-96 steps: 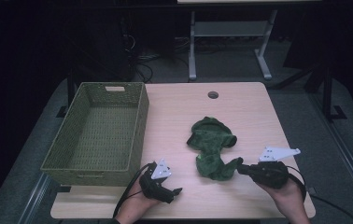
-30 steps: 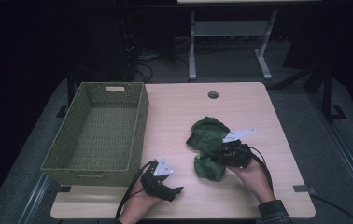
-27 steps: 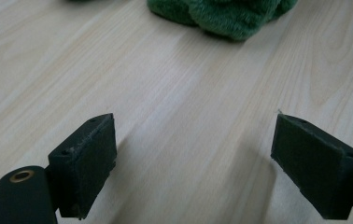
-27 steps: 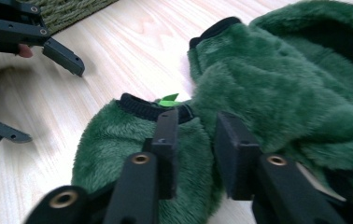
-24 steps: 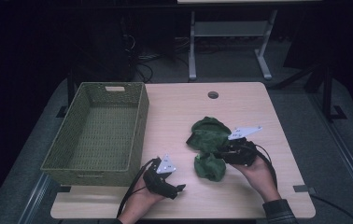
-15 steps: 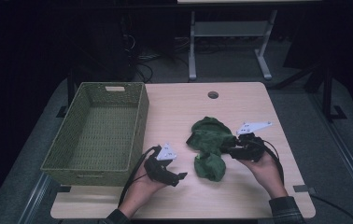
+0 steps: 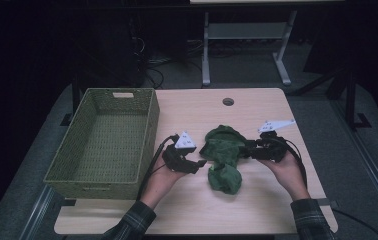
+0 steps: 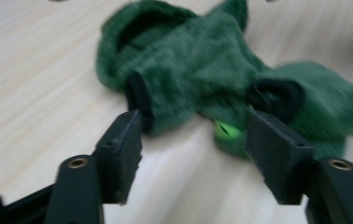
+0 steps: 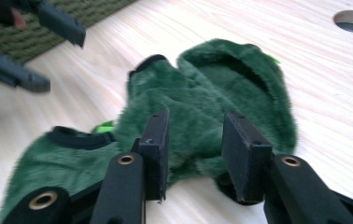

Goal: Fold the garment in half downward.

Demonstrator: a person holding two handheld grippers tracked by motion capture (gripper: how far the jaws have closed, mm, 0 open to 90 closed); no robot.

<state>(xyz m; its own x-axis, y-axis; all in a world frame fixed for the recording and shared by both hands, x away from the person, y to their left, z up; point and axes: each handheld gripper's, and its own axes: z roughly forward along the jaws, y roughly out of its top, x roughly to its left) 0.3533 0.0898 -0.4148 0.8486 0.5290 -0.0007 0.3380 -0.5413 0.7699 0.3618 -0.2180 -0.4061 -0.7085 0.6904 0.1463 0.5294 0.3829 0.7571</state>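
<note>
A green fleecy garment (image 7: pixel 223 157) lies crumpled on the wooden surface (image 7: pixel 257 210), roughly in the middle and slightly toward the person's side. It is dark green plush with black trim at its openings, and a small bright-green tag shows near the middle of it in the left gripper view (image 8: pixel 223 130). One rounded opening of the cloth faces the far edge; a bunched lump of it sits nearest the person.

The left tool (image 7: pixel 199 164) comes in from the garment's left side, its tips just beside the cloth. In the left gripper view its jaws stand partly apart and have just been closing; the garment's edge lies at and just beyond the tips, one black-trimmed cuff touching the left jaw, but the pads do not press on the fabric. The picture is blurred there.

The right tool (image 7: pixel 247 150) reaches in from the garment's right side. In the right gripper view (image 9: pixel 195 140) its jaws stand moderately apart with a fold of green plush between them; they have just been opening, and the pads do not seem to pinch the cloth.

A woven green basket (image 7: pixel 77 175) stands at the left part of the surface, well apart from the garment. A round hole (image 7: pixel 228 101) sits in the surface near its far edge.
</note>
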